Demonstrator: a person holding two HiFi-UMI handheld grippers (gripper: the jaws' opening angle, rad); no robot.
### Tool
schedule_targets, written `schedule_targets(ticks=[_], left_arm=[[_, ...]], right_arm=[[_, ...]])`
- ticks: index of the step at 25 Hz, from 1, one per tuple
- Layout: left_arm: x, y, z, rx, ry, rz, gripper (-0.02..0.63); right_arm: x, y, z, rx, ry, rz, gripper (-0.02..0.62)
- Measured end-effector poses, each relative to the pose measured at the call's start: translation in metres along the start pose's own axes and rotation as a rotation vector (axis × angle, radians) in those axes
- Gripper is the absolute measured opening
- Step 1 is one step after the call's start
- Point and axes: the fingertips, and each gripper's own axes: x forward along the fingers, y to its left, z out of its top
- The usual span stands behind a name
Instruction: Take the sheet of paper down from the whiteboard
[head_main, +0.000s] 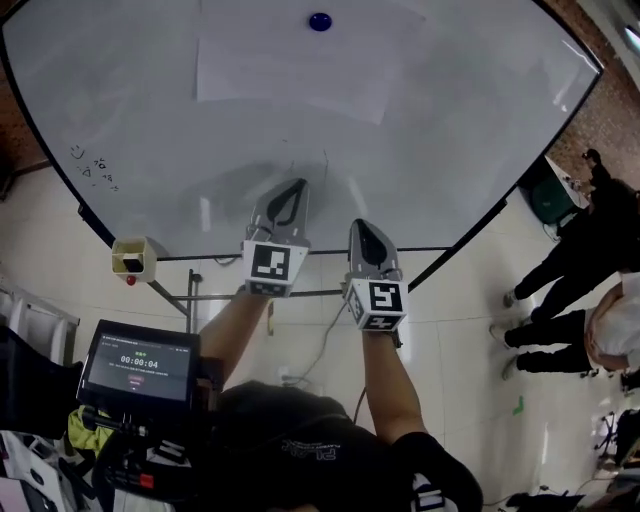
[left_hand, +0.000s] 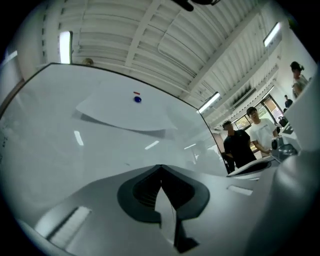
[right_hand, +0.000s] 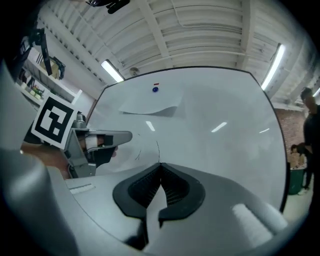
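the fingers (left_hand: 143, 194) of the left gripper (left_hand: 160, 169) are clenched tip to tip with nothing between them. those of the right gripper (right_hand: 160, 165) are clenched and empty too. both grippers point at the whiteboard (head_main: 480, 130), side by side and low on its face, the left a little higher in the head view.

the sheet of paper (head_main: 295, 60) hangs well above them, near the board's top edge, pinned by a blue magnet (head_main: 319, 21) at its upper middle. its lower edge bows off the surface in the gripper views. a small red mark sits just above the magnet; it may be pen or a second clip, too small to tell.

judging from this, the taking down has not begun. the risks:
- closed tips pushed at the sheet would crease it or slide it under the magnet rather than catch it
- pulling the paper with the magnet on could tear it at that one point
- lifting the magnet with no grip on the sheet would let it drop to the floor
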Motion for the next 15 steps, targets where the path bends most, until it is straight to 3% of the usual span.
schedule_targets(ticks=[5,11,15], left_arm=[[0.024,0.016,0.053,0.088,-0.109,0.069,0.036],[0.05,0.061,0.108,0.205,-0.145,0.123,0.137],[0.066,0.074,0.146,0.273,-0.158,0.141,0.178]], right_arm=[[0.028,-0.016,0.019,0.06,-0.013,0.186,0.015],[0.06,-0.013,0.061,0.338,-0.111,0.397,0.078],[0.071,-0.018,0.099,0.461,-0.17,0.476,0.12]])
